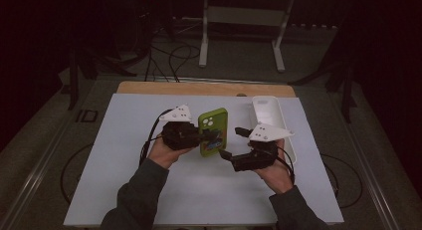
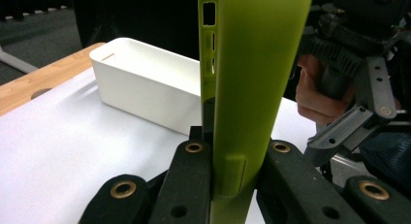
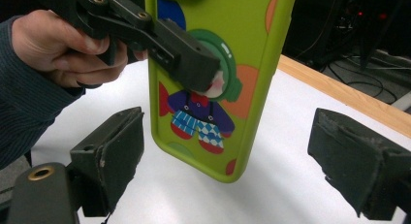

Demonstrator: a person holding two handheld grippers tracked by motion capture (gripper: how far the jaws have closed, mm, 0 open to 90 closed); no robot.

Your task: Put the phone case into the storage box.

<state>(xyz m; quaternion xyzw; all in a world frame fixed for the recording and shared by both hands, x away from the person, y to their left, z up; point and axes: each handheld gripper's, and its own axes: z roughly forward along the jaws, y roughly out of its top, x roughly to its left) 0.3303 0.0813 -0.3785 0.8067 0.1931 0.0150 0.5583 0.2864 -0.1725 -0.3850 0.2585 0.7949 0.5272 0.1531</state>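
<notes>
Step in hand, as it reads: handover or two-handed work on the green phone case, held mid-frame in the high view, lifted off the white mat.

Left gripper: jaws clamped narrow on the case. In the left gripper view the case stands on edge between the two black jaws, pinched across its thickness near the lower end, button cutouts facing upper centre of the frame.

Right gripper: jaws spread wide, holding nothing. In the right gripper view the case's printed side sits centre frame between and beyond the open jaws, not touching either pad; the left gripper's jaw crosses from upper left and presses on the cartoon print.

Next move, judged: the right gripper advances until the case's free lower end is between its pads, then closes across the faces or the edges. It needs to stay clear of the left gripper's jaws, which already take up the middle of the case; little free area remains.

Around: white bin at right of centre in the high view, just behind the right gripper and near its hand — likely drop target or only an obstacle, cannot tell. Wooden table edge beyond the mat. Floor cables and a stand base at top of frame, well apart.
</notes>
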